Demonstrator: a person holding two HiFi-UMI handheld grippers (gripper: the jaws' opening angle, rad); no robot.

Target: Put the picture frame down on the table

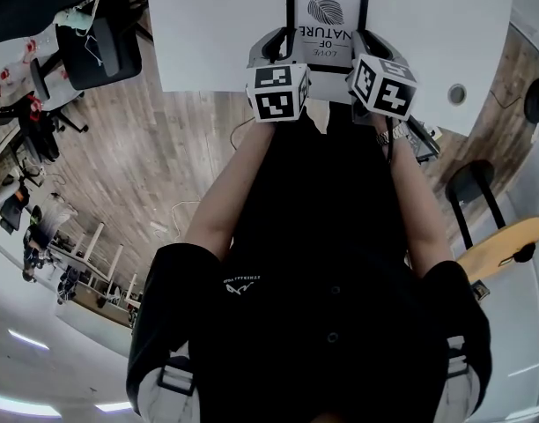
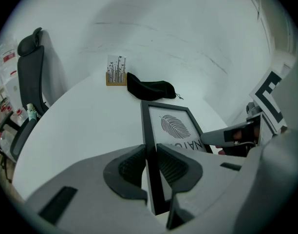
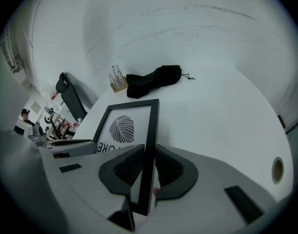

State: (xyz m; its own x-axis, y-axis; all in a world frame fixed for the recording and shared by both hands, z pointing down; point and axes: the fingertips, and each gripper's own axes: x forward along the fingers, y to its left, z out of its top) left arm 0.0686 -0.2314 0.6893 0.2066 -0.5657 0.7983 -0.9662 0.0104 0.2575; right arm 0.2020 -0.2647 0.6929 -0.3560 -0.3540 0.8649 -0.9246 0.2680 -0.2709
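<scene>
A white table (image 1: 217, 33) is stretching across the far side. A black picture frame (image 1: 327, 20) (leaf print facing up) is sitting over the table's near edge. The left gripper (image 2: 150, 167) is clamping the frame's left side and the right gripper (image 3: 148, 167) its right side. A black pouch (image 2: 151, 89) is lying farther back.

One picture frame (image 1: 328, 25), two grippers (left gripper (image 2: 150, 167), right gripper (image 3: 146, 167)), one white table (image 1: 217, 33), one black pouch (image 2: 150, 88), one small wooden card stand (image 2: 116, 77), one cable grommet (image 1: 457, 93), and apparently two office chairs (image 1: 98, 47), the distorted margins resisting a firm count.
</scene>
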